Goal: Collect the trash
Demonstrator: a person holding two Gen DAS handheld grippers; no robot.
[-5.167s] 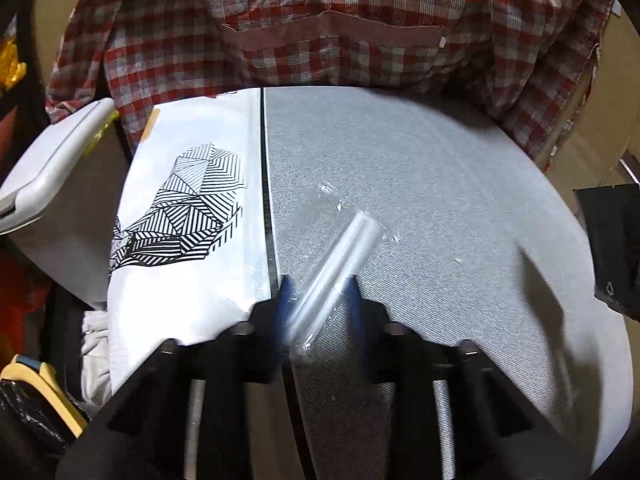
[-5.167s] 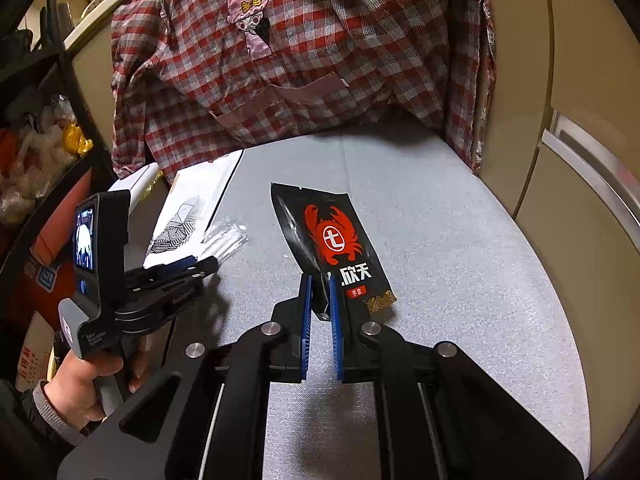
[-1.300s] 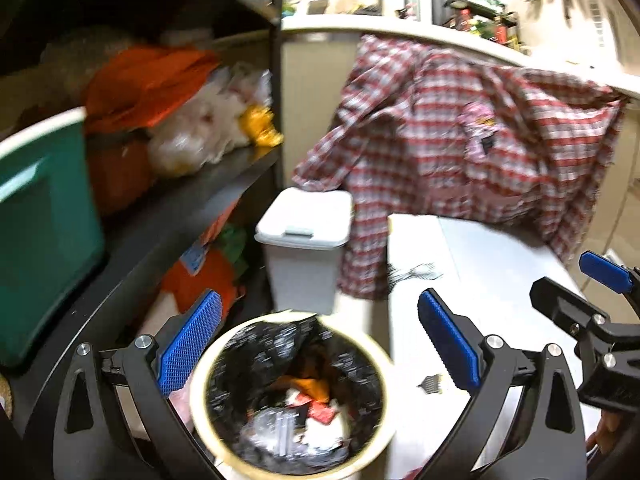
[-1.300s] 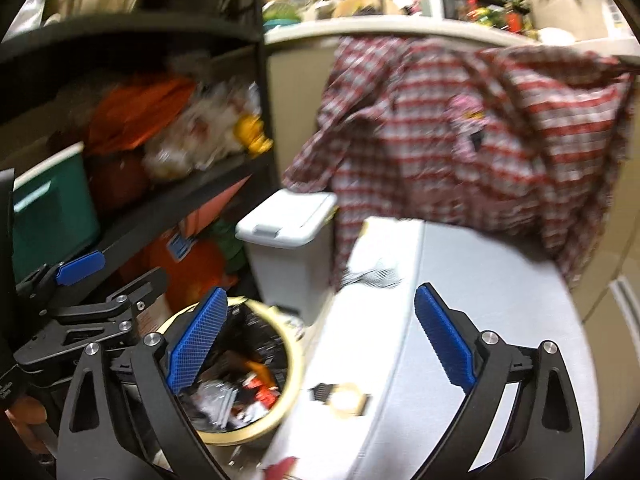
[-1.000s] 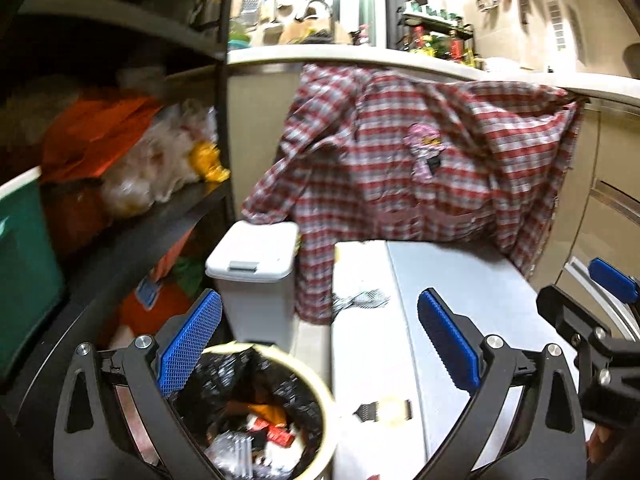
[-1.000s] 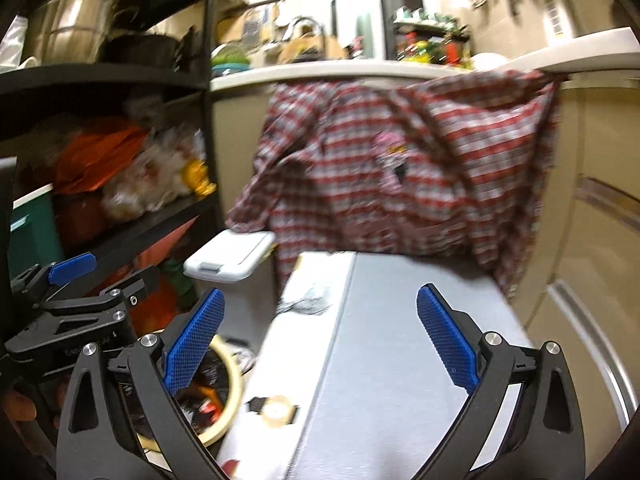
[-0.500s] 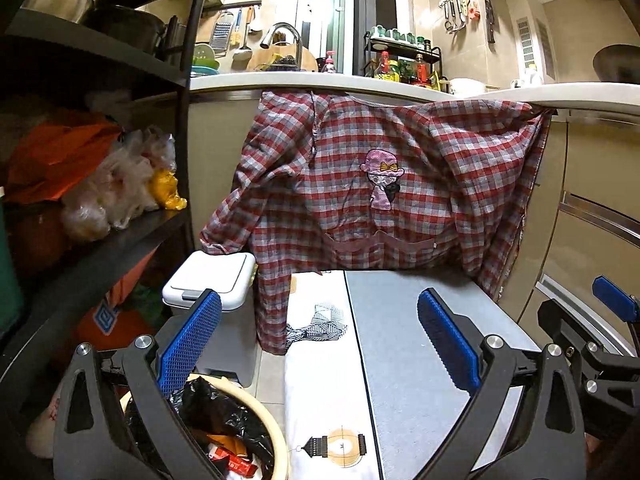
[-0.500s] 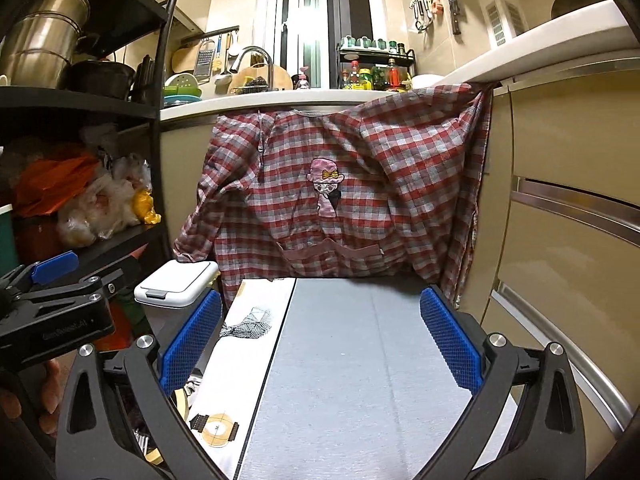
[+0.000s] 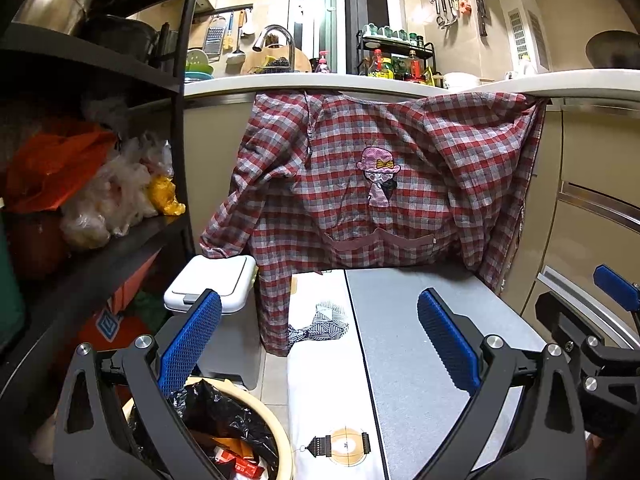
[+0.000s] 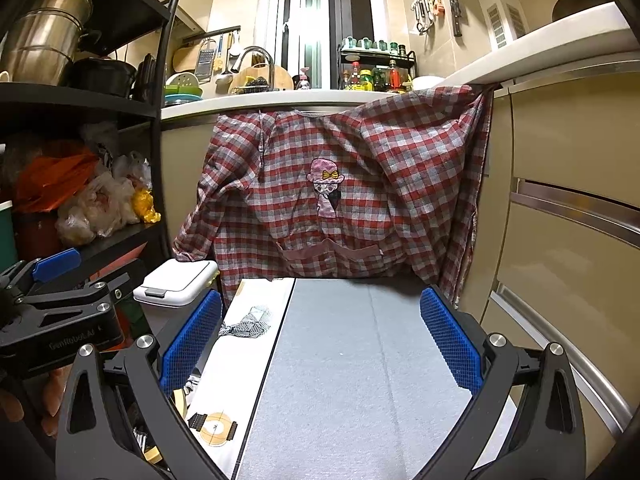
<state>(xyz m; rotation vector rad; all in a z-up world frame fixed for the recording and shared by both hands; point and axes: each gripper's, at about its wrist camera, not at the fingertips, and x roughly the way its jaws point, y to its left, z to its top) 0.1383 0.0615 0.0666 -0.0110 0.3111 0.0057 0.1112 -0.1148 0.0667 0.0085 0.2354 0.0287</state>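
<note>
The round trash bin, cream-rimmed with a black liner, sits at the lower left of the left wrist view, with wrappers inside. My left gripper is open and empty above the bin's right edge and the table. My right gripper is also open and empty over the grey table top. No loose trash shows on the table. A blue pad of the right gripper shows at the right edge of the left wrist view.
A white printed cloth covers the table's left strip. A plaid shirt hangs from the counter behind. A white lidded bin stands left of the table, beside a black shelf of bags. Cabinet drawers line the right.
Earlier the left gripper held a clear wrapper and the right a black snack packet; both are now open and empty. Both views have swung up from the bin to face the table.
</note>
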